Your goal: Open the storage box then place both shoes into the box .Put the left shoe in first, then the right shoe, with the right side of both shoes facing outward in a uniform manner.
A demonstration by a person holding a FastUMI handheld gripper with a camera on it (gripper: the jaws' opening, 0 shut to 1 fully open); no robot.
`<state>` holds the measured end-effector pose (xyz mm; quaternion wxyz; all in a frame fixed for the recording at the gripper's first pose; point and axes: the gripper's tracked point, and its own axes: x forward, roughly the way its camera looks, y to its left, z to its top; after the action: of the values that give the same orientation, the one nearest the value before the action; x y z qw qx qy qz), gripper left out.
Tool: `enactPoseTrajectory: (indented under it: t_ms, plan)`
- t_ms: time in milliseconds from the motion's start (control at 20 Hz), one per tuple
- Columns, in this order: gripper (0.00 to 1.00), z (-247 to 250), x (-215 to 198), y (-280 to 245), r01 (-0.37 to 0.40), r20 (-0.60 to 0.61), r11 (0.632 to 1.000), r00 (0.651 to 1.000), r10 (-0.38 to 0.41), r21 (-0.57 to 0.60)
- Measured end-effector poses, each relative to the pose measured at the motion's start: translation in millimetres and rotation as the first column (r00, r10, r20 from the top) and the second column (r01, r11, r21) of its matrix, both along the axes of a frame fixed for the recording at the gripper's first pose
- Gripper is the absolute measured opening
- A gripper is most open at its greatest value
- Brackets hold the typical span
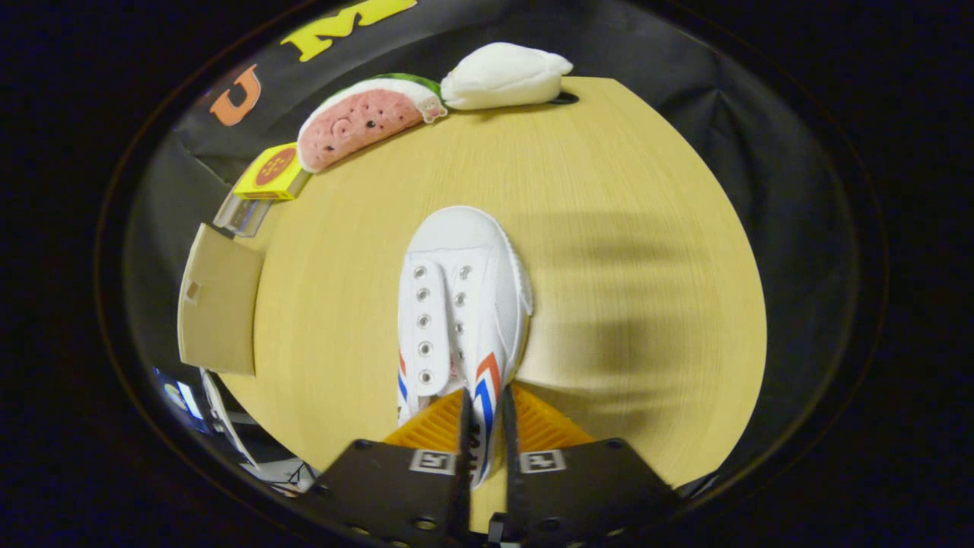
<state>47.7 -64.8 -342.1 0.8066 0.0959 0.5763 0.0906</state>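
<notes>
A white canvas shoe (460, 304) with red and blue stripes on its side points away from me, toe toward the far side of the wooden table (609, 228). My gripper (485, 426) is shut on the shoe's side wall near the heel opening, both fingers pressing the fabric between them. The shoe appears lifted slightly, casting a shadow on the table to its right. A tan box panel (217, 304) stands at the table's left edge.
A watermelon-slice plush (361, 122) and a white plush (502, 76) lie at the far edge of the table. A yellow box (270, 173) sits on a clear container (243, 215) at the far left.
</notes>
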Motion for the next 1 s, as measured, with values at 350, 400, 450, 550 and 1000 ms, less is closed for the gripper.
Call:
enactPoseTrajectory:
  t_ms: [350, 400, 450, 550, 1000]
  plan:
    - [0.01, 14, -19, 18, 0.08, 0.019, 0.992, 0.996, -0.083, 0.098]
    - [0.01, 17, -22, 21, 0.083, 0.024, 0.991, 0.996, -0.086, 0.103]
    - [0.01, 21, -26, 28, 0.085, 0.03, 0.99, 0.996, -0.088, 0.11]
    - [0.01, 33, -32, 46, 0.084, 0.036, 0.987, 0.995, -0.09, 0.138]
    - [0.01, 118, -46, 186, 0.041, 0.132, 0.982, 0.989, -0.066, 0.182]
